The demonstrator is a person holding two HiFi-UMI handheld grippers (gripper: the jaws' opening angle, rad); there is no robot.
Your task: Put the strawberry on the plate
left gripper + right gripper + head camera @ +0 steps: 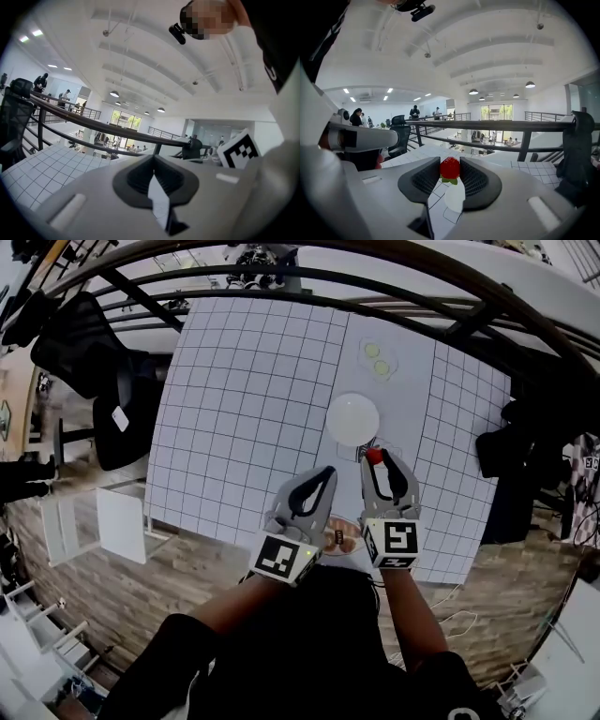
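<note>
Right gripper view: right gripper (450, 174) pinches strawberry (450, 167).
Head view: plate (352, 418) empty, at strawberry's 11 o'clock, just beside.
Idle: left gripper (327, 472) closed, empty.
Left: carry over plate, release.

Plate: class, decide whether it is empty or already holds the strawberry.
Empty: the plate shows bare white, and the strawberry is clamped in the right gripper, not on it.

The strawberry (450, 167) is red, with green leaves at its underside. It is pinched between the jaw tips of the right gripper (450, 171), raised just beside the plate's near rim. The plate (352, 418) is white and round, and lies flat on the right half of the gridded table (244, 409), about midway between its far and near edges.
</note>
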